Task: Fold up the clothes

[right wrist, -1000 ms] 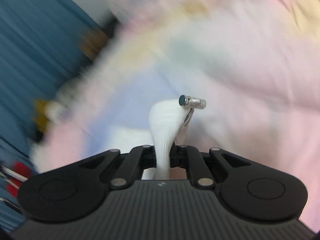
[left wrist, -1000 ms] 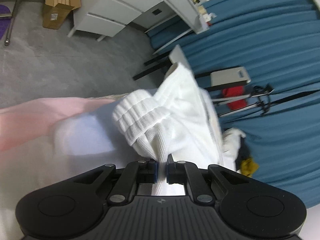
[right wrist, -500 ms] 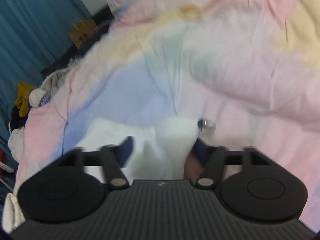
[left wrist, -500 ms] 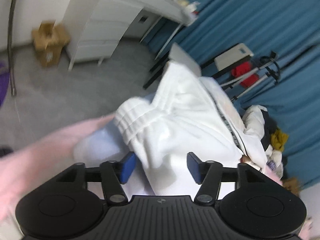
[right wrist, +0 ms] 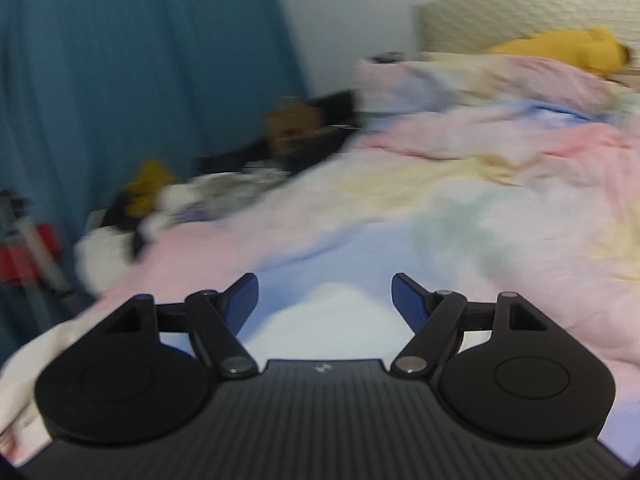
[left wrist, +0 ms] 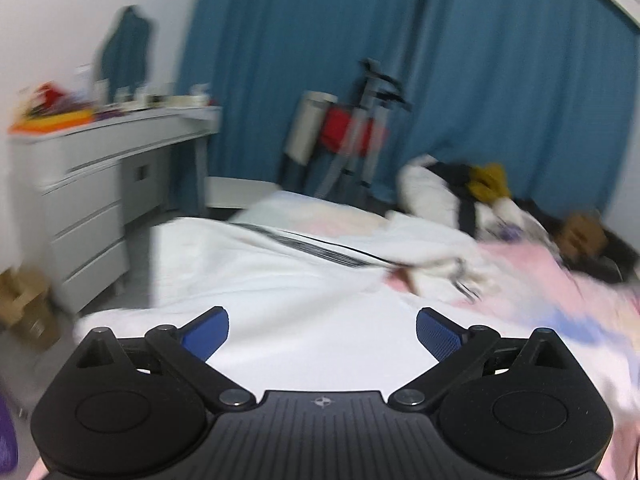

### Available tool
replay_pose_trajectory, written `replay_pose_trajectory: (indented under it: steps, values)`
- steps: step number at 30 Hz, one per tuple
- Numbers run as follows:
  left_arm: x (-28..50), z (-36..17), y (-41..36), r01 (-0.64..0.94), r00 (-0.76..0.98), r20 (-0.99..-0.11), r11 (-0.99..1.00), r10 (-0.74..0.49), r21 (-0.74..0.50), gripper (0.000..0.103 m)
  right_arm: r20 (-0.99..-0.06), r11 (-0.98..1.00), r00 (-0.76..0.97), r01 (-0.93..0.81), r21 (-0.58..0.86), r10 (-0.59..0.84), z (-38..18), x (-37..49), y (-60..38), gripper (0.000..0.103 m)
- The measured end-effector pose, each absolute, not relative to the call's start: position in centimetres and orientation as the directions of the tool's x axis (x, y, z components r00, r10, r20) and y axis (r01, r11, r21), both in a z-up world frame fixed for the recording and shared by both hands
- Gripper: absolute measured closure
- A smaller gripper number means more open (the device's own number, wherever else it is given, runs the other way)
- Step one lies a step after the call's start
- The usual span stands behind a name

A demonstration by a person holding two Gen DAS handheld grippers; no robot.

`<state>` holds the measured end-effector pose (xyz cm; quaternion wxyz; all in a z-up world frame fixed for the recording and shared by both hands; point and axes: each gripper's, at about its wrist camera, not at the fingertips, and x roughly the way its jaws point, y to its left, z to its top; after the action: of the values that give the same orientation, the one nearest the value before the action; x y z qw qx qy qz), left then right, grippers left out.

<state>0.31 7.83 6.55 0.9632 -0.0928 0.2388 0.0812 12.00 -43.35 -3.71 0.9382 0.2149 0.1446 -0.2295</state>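
Note:
A white zip-up garment lies spread on the pastel bedcover, its dark zipper line running across it toward the right. My left gripper hovers just above its near part, jaws opening wide, nothing between the blue pads. In the right wrist view a white corner of the garment shows below my right gripper, whose jaws stand apart with nothing pinched. Both views are blurred by motion.
A heap of unfolded clothes sits at the bed's far edge by the blue curtain. A white drawer desk stands left, a tripod and red item behind. A yellow garment lies near the headboard.
Both grippers have let go of the white garment, opened and lifted away. The garment now lies flat on the bed. Both cameras have rolled toward level.

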Motion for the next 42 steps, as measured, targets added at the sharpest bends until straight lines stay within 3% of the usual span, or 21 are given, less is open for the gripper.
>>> replay_pose_trajectory:
  steps: [4,10,16,22,30,33,34,35,39,42]
  values:
    - [4.9,4.6,3.8,-0.096,0.864,-0.502,0.993,0.051,-0.064,0.002,-0.357,0.895,0.914,0.311,0.319,-0.19,-4.0,12.6,-38.7,0.028]
    - [14.6,1.3,0.3,-0.016,0.845,-0.526,0.989,0.091,0.147,0.002,-0.389,0.959,0.92,0.156,0.237,-0.054,-5.2,14.5,-34.4,0.028]
    - [25.7,-1.2,-2.4,0.11,0.845,-0.535,0.966,0.032,0.233,0.004,-0.44,0.948,0.898,0.138,0.287,0.002,-6.6,16.9,-33.9,0.028]
    - [35.1,-5.7,-7.7,0.237,0.798,-0.598,0.951,-0.074,0.2,0.017,-0.484,0.928,0.875,0.164,0.335,0.02,-8.7,19.2,-33.5,0.028]
    - [42.5,-10.4,-16.7,0.415,0.739,-0.658,0.868,-0.146,0.272,0.027,-0.521,0.889,0.853,0.218,0.403,0.027,-10.7,21.0,-35.1,0.028]
    - [44.5,-11.7,-19.2,0.409,0.727,-0.68,0.855,-0.095,0.318,0.053,-0.53,0.875,0.848,0.239,0.422,0.024,-11.2,21.3,-35.7,0.028]
    - [45.1,-11.9,-19.8,0.399,0.729,-0.68,0.855,-0.078,0.331,0.076,-0.533,0.87,0.846,0.245,0.427,0.024,-11.3,21.4,-35.9,0.028]
    - [45.7,-12.1,-20.4,0.383,0.733,-0.678,0.856,-0.053,0.348,0.092,-0.535,0.867,0.845,0.25,0.43,0.021,-11.4,21.3,-36.0,0.028]
    - [46.3,-10.5,-22.1,0.34,0.758,-0.652,0.857,-0.007,0.387,0.098,-0.524,0.86,0.852,0.275,0.43,-0.011,-11.2,20.9,-36.8,0.028]
    - [45.0,-6.0,-23.4,0.361,0.804,-0.589,0.853,-0.08,0.377,0.098,-0.515,0.839,0.857,0.299,0.454,-0.027,-10.9,20.3,-37.8,0.028]
